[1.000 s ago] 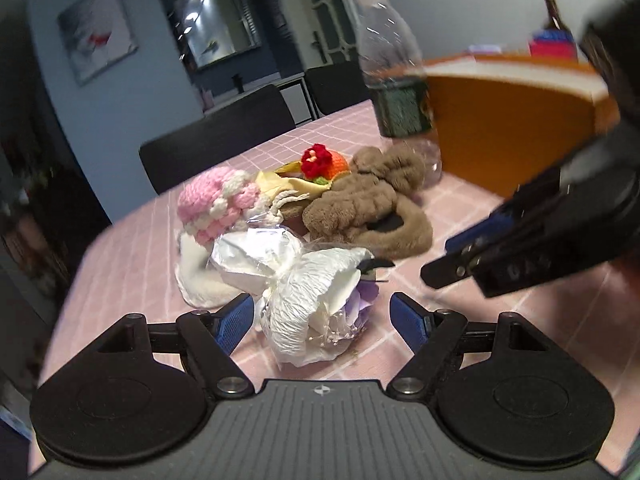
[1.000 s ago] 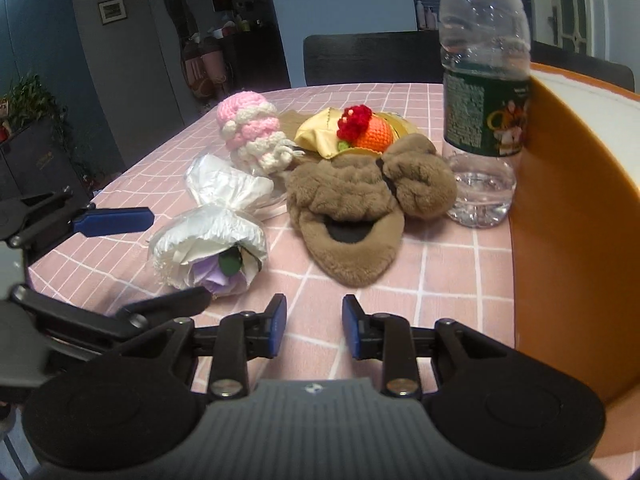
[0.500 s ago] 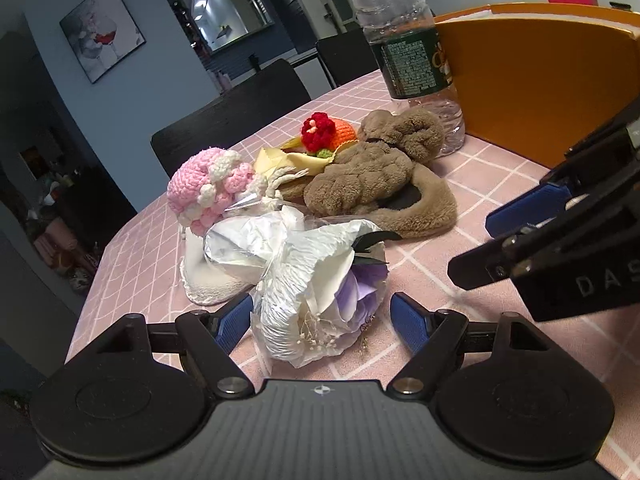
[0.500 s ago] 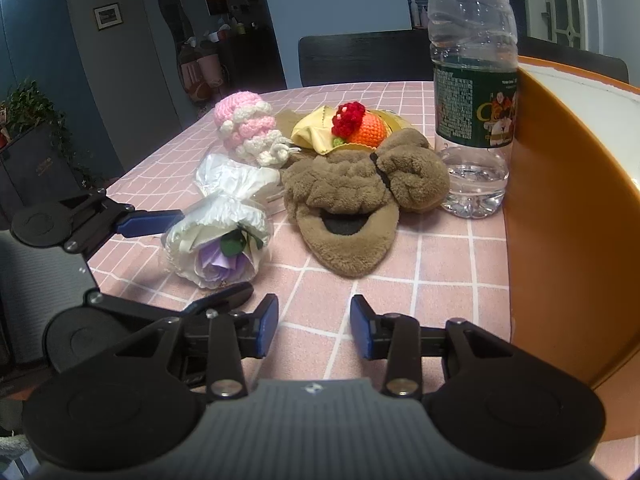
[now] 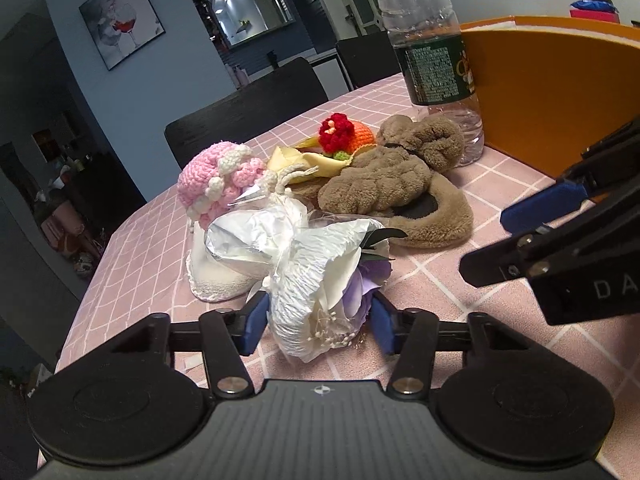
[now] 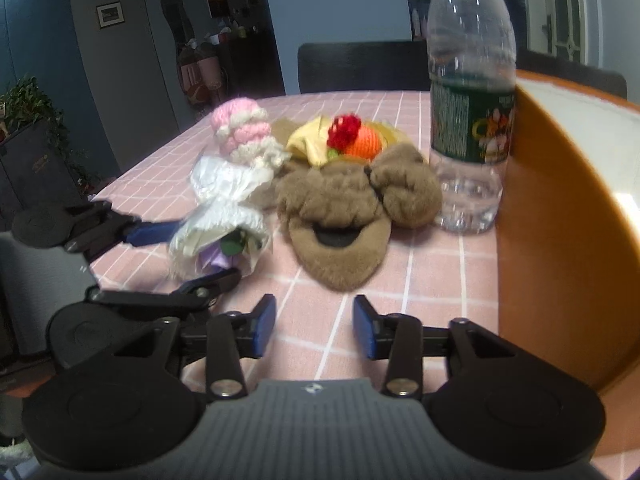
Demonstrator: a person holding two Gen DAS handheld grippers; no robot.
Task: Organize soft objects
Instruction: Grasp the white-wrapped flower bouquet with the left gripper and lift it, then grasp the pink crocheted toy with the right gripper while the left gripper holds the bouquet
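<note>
A white paper-wrapped bouquet with purple flowers (image 5: 320, 280) lies on the pink checked tablecloth (image 5: 140, 248). My left gripper (image 5: 318, 322) straddles its flower end, jaws narrowed to the wrap's sides; the bouquet still rests on the cloth. It also shows in the right wrist view (image 6: 224, 224). Behind it lie a pink crocheted hat (image 5: 216, 184), a yellow cloth with a red and orange crocheted piece (image 5: 344, 136) and a brown plush slipper (image 5: 392, 192). My right gripper (image 6: 314, 330) is open and empty, low over the cloth in front of the slipper (image 6: 340, 216).
A clear water bottle (image 6: 468, 120) stands right of the slipper, against an orange box (image 6: 560, 220) with a white inside. Dark chairs (image 5: 248, 108) stand at the table's far edge. The right gripper's fingers (image 5: 540, 208) reach in from the right of the left wrist view.
My left gripper has moved forward around the bouquet's flower end and its jaws have narrowed onto the wrap. My right gripper has drifted slightly and opened a little wider.
</note>
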